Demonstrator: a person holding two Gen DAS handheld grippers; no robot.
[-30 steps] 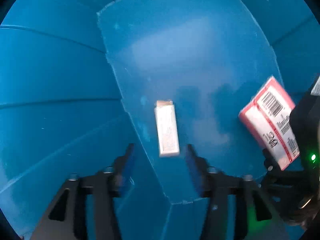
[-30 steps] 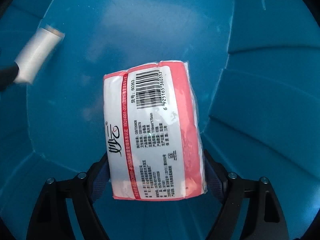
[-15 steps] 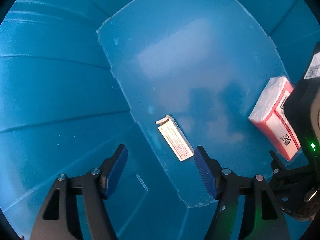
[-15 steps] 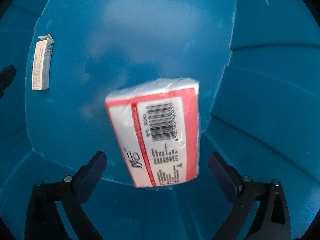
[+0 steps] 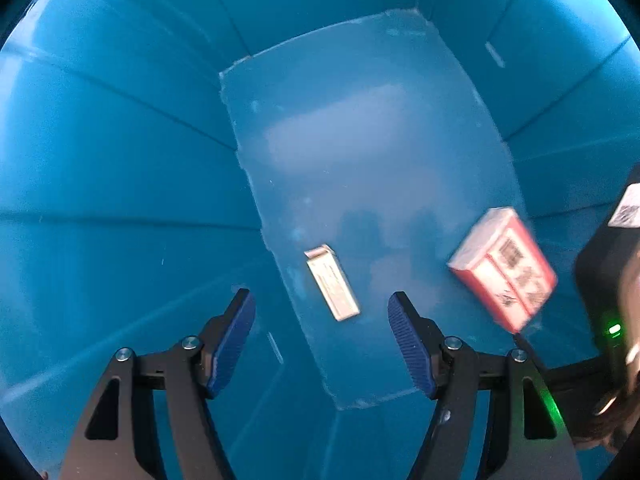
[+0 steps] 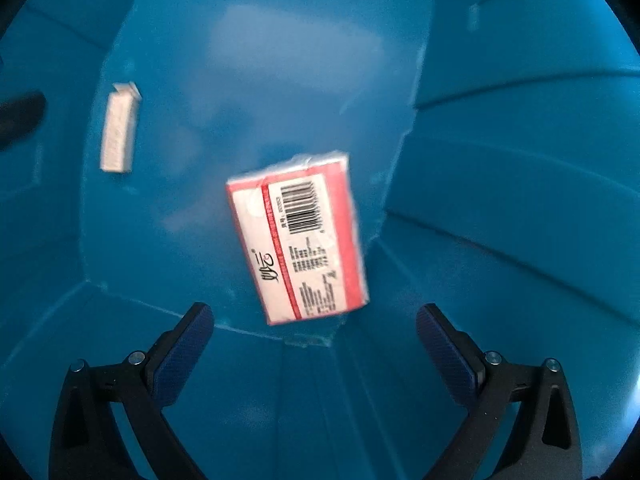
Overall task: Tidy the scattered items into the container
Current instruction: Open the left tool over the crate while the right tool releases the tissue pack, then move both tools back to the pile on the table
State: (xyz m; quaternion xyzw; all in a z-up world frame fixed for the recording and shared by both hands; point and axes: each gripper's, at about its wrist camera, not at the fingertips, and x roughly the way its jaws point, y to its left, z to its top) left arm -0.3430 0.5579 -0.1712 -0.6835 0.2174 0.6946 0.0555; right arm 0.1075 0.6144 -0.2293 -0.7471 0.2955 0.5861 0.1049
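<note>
Both grippers hang inside a deep blue bin (image 5: 120,168), looking down at its floor (image 6: 280,80). A small white box (image 5: 332,284) lies on the floor, also in the right wrist view (image 6: 118,132). A red and white tissue pack (image 6: 298,236) with a barcode lies on the floor near the right wall, blurred in the left wrist view (image 5: 504,268). My left gripper (image 5: 322,340) is open and empty above the white box. My right gripper (image 6: 314,356) is wide open and empty above the tissue pack.
Ribbed blue walls (image 6: 520,200) surround both grippers closely. The right gripper's black body (image 5: 608,300) with a green light shows at the right edge of the left wrist view. Bare floor lies toward the far end.
The right gripper opened and let go of the tissue pack, which dropped to the bin floor. The white box settled on the floor. Both grippers rose higher.
</note>
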